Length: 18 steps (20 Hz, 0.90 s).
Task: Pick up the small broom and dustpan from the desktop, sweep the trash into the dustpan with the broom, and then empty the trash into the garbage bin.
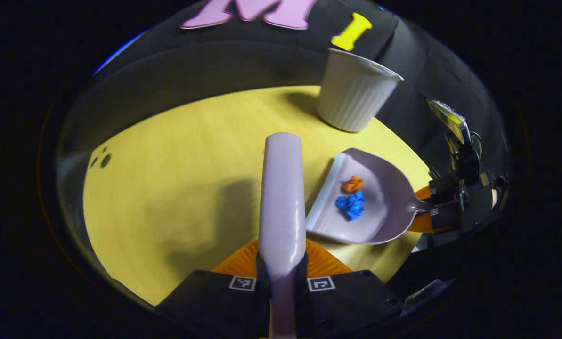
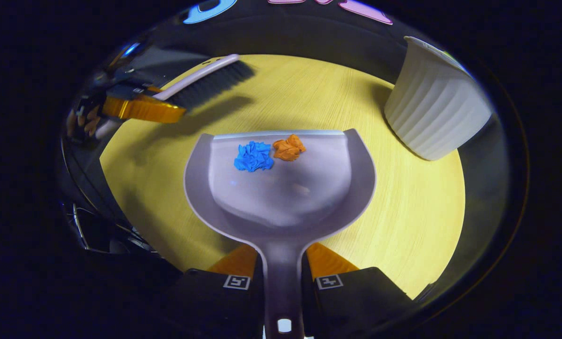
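In the left gripper view, the broom [image 1: 281,197] is seen from its back, its pale lilac handle clamped between the two fingers of the left gripper [image 1: 281,278], which press on it from both sides. The broom extends forward above the yellow desktop [image 1: 167,179]. To its right in that view, the dustpan [image 1: 379,207] is held with its open lip towards the broom, and its handle is gripped by the right gripper [image 1: 431,207]. In the right gripper view, the dustpan [image 2: 281,183] is seen from behind, and its handle is pinched between the right gripper [image 2: 283,282] fingers. Two crumpled scraps lie inside the pan near its front lip, touching each other: a blue scrap [image 2: 254,156] and an orange scrap [image 2: 288,147]. The white ribbed garbage bin [image 2: 434,110] stands upright on the desktop, ahead and to the right of the pan, apart from it. The broom [image 2: 210,82], with dark bristles, is noted at upper left of that view, held in the left gripper [image 2: 142,107] clear of the pan.
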### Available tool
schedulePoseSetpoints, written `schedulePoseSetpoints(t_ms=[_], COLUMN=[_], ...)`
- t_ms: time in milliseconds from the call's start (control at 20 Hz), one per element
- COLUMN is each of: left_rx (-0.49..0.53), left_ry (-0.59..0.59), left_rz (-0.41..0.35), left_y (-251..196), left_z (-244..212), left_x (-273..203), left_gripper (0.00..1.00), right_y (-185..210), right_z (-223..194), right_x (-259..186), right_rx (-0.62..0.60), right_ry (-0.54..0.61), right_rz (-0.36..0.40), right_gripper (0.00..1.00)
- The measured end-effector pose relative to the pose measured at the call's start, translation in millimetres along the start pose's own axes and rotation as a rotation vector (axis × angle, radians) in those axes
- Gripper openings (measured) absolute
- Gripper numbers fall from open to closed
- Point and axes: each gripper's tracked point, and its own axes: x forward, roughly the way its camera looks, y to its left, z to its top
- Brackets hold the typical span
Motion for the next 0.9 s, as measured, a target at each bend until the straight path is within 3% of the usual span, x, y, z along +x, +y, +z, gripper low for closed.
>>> schedulePoseSetpoints(t_ms=[100, 200, 300, 400, 500, 550, 650, 800, 900], left_rx=[-0.081, -0.128, -0.169, -0.237, -0.293, -0.31, -0.333, -0.311, -0.292], left_ry=[-0.017, -0.013, -0.002, -0.005, 0.006, 0.003, -0.014, -0.025, -0.039], left_rz=[0.039, 0.061, 0.078, 0.072, 0.076, 0.066, 0.034, 0.031, 0.037], left_y=[8, 15, 5, -14, -30, -40, -56, -65, -64], left_z=[-42, -88, -116, -142, -170, -178, -188, -189, -182], left_x=[-7, -8, -30, -35, -37, -39, -49, -53, -58], left_gripper=[0.24, 0.25, 0.26, 0.26, 0.26, 0.26, 0.24, 0.26, 0.26], right_y=[-3, -6, -3, -7, -6, -9, -14, -14, -16], right_z=[3, 4, 4, 4, 8, 8, 10, 11, 8], right_x=[-8, -11, -16, -17, -20, -20, -21, -32, -32], right_rx=[-0.023, -0.02, 0.001, -0.019, -0.036, -0.047, -0.064, 0.009, 0.025], right_ry=[-0.017, -0.042, -0.065, -0.075, -0.079, -0.081, -0.09, -0.109, -0.142], right_rz=[0.007, 0.011, 0.025, 0.014, 0.017, 0.021, 0.031, 0.078, 0.05], right_gripper=[0.4, 0.39, 0.32, 0.39, 0.4, 0.36, 0.39, 0.36, 0.34])
